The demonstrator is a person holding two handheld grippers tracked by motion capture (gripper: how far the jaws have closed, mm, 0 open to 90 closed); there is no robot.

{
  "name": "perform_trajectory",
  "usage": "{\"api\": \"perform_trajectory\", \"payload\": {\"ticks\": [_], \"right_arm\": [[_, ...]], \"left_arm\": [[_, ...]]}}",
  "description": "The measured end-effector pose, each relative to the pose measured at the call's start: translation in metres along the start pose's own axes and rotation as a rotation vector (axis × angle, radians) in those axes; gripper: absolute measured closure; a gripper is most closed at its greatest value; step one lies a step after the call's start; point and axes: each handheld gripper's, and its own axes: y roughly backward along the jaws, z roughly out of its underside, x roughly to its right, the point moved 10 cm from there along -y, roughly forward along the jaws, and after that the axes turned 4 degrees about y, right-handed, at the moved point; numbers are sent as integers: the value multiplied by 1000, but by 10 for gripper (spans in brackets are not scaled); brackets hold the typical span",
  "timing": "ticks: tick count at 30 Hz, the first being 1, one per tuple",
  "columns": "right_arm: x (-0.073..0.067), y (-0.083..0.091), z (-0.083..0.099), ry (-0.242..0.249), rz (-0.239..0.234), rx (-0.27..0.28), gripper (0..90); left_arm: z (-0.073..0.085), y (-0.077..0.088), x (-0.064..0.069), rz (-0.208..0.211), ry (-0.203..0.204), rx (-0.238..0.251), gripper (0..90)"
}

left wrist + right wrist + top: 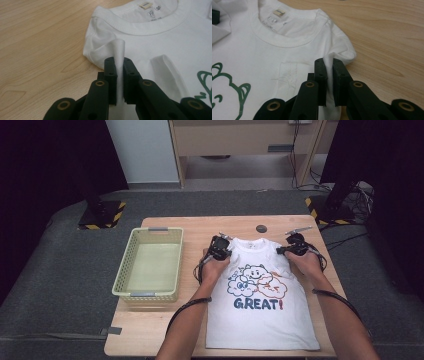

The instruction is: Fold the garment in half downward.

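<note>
Two grippers down on one white T-shirt [260, 320], spread flat and face up on the wooden counter [165, 332]. Left gripper [223, 241] pinching a raised fold of cloth at the shirt's left shoulder, jaws pressed tight on it, fabric poking up between them in the left gripper view [119, 50]. Just beyond that gripper, the ribbed collar [150, 28] with its little label [146, 5]; off to its left side, bare wood. Right gripper [290, 242] clamped the same way on a pinch of cloth at the opposite shoulder, white fabric squeezed between the jaws in the right gripper view [328, 62]. Ahead and to the left of that gripper, the collar again; to its right, the sleeve edge [348, 50] and then open counter. Between the two grippers, the neckline, and behind them, toward the person, the cartoon print with GREAT! [257, 304] underneath. Well off to the left gripper's outer side, a pale green basket [122, 270] sitting on the counter. Beyond the grippers, a small dark disc [261, 228] lying on the wood.
</note>
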Motion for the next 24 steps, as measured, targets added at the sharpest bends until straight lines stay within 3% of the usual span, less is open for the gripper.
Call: {"api": "perform_trajectory", "payload": {"ticks": [5,15,24], "right_arm": [[-1,9,-5,-10,4,17,841],[-11,34,-17,48,54,21,845],[-15,48,-26,64,71,10,846]], "left_arm": [[-3,9,-1,-8,2,18,846],[-10,33,3,-24,-28,27,851],[-16,46,3,-45,-26,39,853]]}}
